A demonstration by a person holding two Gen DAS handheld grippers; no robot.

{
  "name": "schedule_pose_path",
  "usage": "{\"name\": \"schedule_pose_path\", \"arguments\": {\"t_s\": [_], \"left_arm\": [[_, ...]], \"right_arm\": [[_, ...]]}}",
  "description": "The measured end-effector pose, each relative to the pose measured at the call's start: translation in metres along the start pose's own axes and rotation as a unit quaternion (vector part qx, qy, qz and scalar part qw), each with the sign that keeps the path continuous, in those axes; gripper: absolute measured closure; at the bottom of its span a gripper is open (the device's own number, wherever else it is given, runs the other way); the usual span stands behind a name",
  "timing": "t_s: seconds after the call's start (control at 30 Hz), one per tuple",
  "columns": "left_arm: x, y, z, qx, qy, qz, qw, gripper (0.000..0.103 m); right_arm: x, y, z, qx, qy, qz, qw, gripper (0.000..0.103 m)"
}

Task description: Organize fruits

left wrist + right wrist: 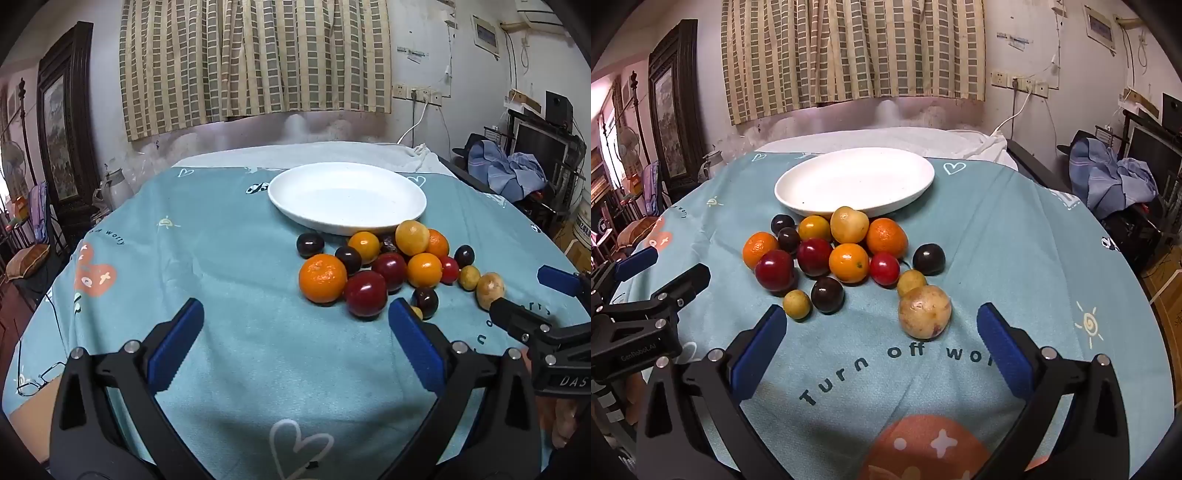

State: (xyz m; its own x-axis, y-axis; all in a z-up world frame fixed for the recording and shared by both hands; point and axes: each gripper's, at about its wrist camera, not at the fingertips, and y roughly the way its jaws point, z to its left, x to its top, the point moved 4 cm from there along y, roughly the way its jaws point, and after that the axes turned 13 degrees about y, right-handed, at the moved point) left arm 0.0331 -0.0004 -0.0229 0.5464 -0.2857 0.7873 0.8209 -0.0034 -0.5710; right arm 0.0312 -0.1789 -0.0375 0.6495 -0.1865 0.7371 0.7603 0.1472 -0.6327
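Note:
A pile of several fruits lies on the teal cloth in front of an empty white plate (347, 197) (855, 181): oranges (322, 277) (849, 263), red plums (366, 293) (774, 270), dark plums (310, 244) (928, 259) and yellow fruits (412, 237) (849, 224). A large speckled yellow fruit (924, 311) (489, 290) lies nearest my right gripper. My left gripper (295, 314) stands open, low over the cloth, short and left of the pile, holding nothing. My right gripper (881, 321) is open too, just short of the speckled fruit, with nothing between its pads.
The teal cloth (207, 258) covers a table whose edges fall away left and right. Each gripper shows at the side of the other's view. Eyeglasses (38, 378) lie at the near left edge. A curtained wall stands behind; clothes and furniture (517, 173) crowd the right.

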Motion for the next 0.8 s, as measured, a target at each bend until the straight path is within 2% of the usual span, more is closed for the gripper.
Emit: {"name": "schedule_pose_path", "arguments": {"t_s": [0.8], "left_arm": [[-0.0052, 0.0037, 0.0026, 0.006, 0.002, 0.006, 1.0, 0.002]], "right_arm": [[-0.001, 0.0022, 0.0013, 0.01, 0.003, 0.01, 1.0, 0.001]]}}
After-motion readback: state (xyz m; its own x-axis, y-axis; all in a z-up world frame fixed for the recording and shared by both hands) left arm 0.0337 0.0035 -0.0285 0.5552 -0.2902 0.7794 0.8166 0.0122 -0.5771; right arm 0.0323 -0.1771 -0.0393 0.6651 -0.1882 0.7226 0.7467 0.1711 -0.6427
